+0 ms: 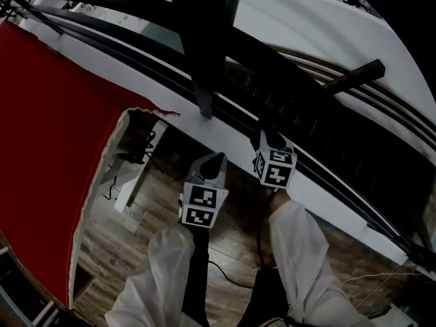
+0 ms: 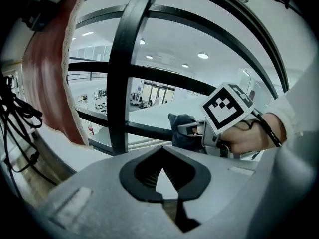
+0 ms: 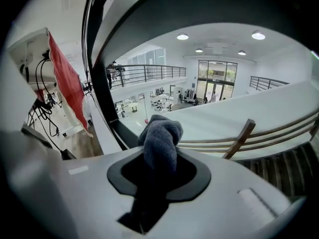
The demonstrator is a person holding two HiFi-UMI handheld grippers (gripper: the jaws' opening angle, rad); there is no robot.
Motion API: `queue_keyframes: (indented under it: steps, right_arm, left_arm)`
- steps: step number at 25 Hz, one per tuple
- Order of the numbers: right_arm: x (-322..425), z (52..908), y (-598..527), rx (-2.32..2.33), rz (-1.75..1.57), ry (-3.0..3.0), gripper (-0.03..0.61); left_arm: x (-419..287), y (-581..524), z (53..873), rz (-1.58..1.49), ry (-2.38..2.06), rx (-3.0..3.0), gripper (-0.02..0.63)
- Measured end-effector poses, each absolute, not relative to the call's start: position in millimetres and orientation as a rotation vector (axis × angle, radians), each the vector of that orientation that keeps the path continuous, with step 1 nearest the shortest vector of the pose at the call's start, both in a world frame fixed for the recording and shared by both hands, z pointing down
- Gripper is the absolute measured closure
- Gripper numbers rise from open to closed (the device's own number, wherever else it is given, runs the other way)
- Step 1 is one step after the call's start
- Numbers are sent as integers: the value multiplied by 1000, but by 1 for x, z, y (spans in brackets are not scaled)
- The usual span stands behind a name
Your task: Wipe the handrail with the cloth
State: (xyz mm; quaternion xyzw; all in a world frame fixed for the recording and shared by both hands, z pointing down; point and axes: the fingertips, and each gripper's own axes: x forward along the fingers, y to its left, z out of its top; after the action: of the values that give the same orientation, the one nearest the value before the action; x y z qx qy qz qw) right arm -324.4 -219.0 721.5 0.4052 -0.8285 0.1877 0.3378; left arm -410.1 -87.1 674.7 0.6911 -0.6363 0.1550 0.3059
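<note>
A black handrail runs diagonally across the head view, with a black upright post in front of it. My right gripper reaches up to the railing just right of that post. It is shut on a grey cloth, which bulges out past its jaws. In the left gripper view the cloth rests against a black lower bar. My left gripper hangs lower and to the left, away from the rail. Its jaws are shut with nothing between them.
A red banner hangs at the left, beside a white ledge. Black cables and a wooden floor lie below. White sleeves fill the bottom. A wooden stair rail shows beyond the railing.
</note>
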Motion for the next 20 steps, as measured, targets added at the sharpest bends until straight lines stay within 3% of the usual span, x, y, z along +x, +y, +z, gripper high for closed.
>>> queue_keyframes:
  steps: [20]
  right_arm:
    - [-147,722,-217,1138,483,-2072,485]
  left_arm:
    - [-244,-102,671,439,-1580,1922,612]
